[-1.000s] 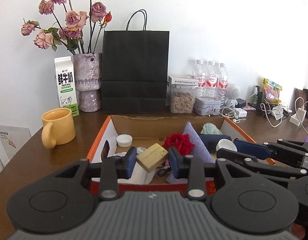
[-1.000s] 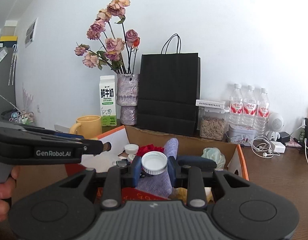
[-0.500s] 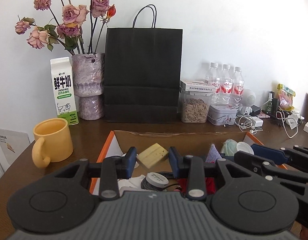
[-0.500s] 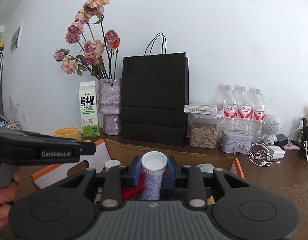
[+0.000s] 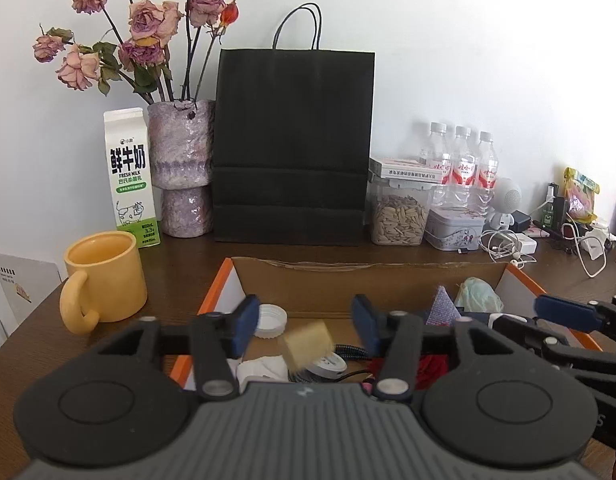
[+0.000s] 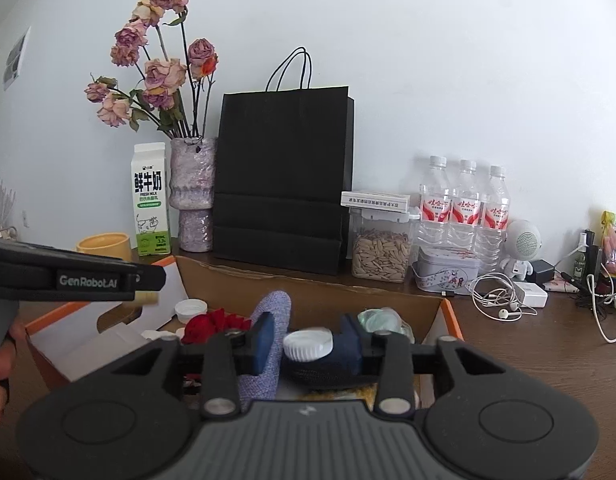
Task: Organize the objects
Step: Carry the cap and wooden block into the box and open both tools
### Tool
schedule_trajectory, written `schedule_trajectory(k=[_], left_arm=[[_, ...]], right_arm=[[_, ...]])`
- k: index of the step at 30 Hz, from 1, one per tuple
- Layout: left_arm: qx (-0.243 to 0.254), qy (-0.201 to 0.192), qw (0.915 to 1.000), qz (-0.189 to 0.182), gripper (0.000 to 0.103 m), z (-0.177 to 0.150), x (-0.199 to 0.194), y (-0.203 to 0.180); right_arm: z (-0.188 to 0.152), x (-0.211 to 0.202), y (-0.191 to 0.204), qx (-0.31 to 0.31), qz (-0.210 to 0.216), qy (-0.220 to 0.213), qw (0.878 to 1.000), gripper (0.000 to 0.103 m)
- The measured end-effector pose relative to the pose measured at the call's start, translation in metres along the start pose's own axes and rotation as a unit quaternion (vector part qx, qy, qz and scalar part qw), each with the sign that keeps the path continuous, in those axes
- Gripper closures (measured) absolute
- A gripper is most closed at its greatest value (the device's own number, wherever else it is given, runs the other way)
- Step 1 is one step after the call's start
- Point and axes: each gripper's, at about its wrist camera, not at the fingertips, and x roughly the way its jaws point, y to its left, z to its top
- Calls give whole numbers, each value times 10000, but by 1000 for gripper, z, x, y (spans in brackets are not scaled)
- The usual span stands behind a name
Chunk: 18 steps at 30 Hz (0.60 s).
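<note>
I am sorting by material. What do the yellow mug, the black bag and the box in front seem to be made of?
Yellow mug: probably glazed ceramic, with thick walls and a smooth, soft sheen.
Black bag: looks like matte paper, with sharp fold creases and thin cord handles.
Box: corrugated cardboard, brown and dull inside, with a rough torn top edge; its outer face seems printed orange.

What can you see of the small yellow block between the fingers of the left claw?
The yellow block looks like a pale sponge cube, motion-blurred and tilted. It is between the fingers of the left claw, whose jaws are opening; neither pad touches it. It seems to be falling into the cardboard box, above a white round item.
</note>
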Motion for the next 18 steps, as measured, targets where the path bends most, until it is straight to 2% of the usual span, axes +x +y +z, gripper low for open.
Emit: schedule_trajectory(k=[1, 2, 3, 12, 18], left_arm=[[-19, -81, 9999, 62, 14, 0, -2, 1], [-32, -178, 9998, 124, 0, 0, -4, 1], [-32, -285, 9994, 173, 0, 1, -6, 1], [-53, -257, 9995, 181, 0, 1, -5, 1], [-53, -356, 9993, -56, 0, 3, -21, 0]], right_arm=[[1, -2, -1, 22, -55, -45, 10000, 25], [1, -4, -2, 55, -123, -120, 9998, 7], [1, -7, -2, 66, -182, -196, 9996, 2], [1, -9, -4, 82, -181, -113, 9997, 0], [6, -18, -4, 116, -151, -220, 9996, 0]])
